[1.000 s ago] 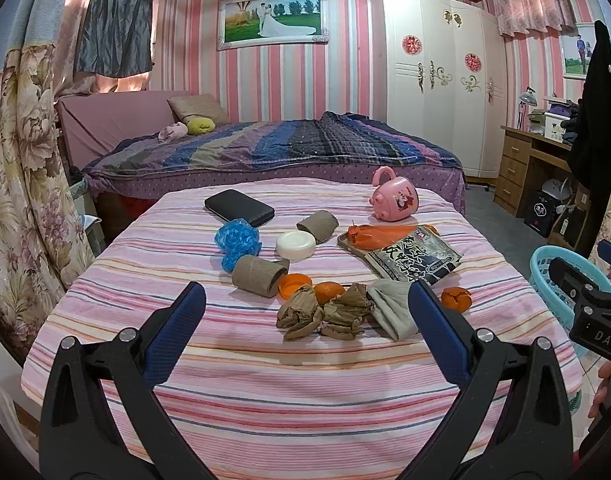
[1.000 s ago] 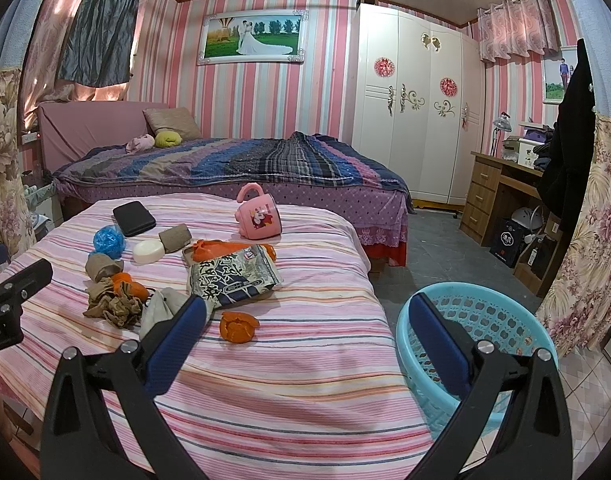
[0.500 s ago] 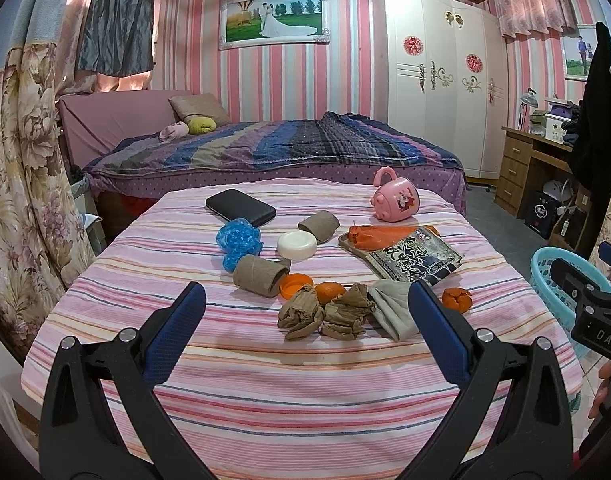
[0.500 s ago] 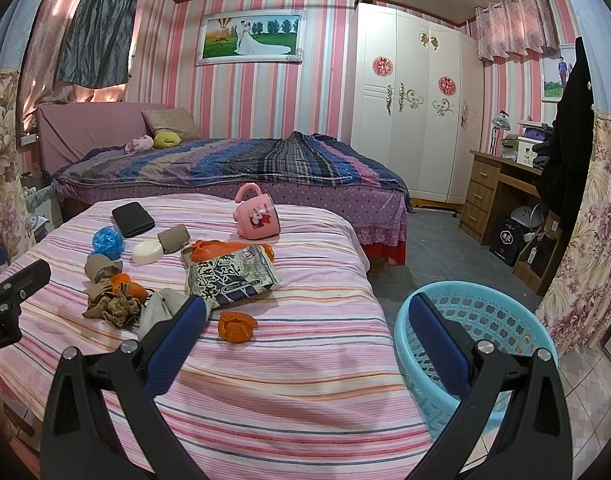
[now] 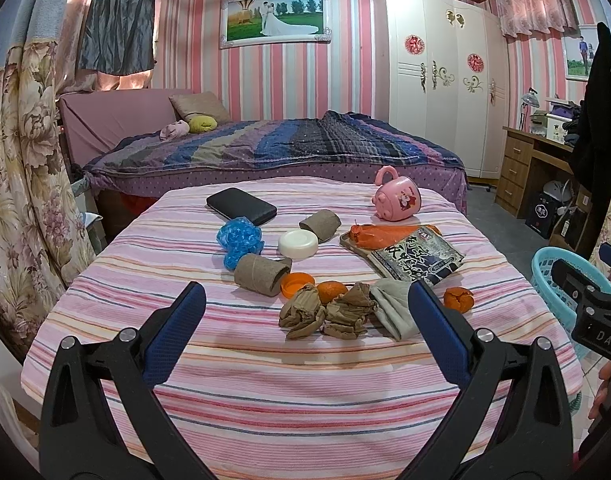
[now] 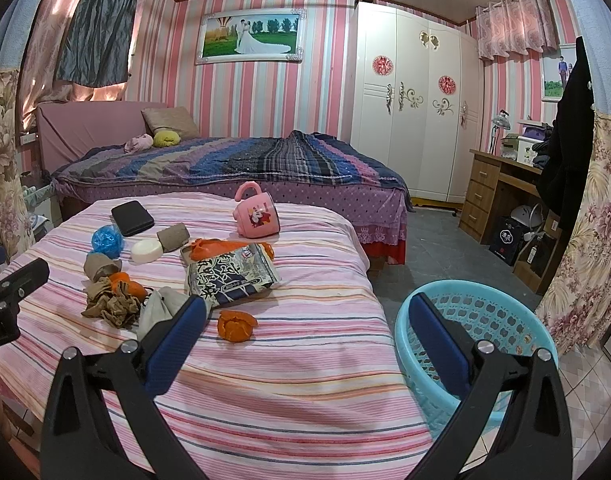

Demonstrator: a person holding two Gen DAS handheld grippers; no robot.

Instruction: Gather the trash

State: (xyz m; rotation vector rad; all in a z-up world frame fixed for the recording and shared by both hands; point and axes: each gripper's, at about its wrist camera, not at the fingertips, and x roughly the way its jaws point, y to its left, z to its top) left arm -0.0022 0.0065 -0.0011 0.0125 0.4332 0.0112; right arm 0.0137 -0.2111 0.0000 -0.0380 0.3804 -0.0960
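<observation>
Both cameras have edged slightly nearer the striped bed point(image 5: 265, 400), where trash lies mid-cover: orange peel point(image 6: 235, 325), crumpled brown wrappers point(image 5: 325, 314), cardboard tubes point(image 5: 261, 274), a printed snack bag point(image 6: 231, 274). Left gripper point(image 5: 305, 320) and right gripper point(image 6: 305, 320) hover wide open, empty, beside a turquoise basket point(image 6: 505, 320) on the floor.

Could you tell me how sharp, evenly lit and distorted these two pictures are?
Left wrist: sharp, soft even light, no glare; fisheye bows the wardrobe, corners black. Right wrist: equally sharp; basket rim bulges, curtains curve at the edges.
</observation>
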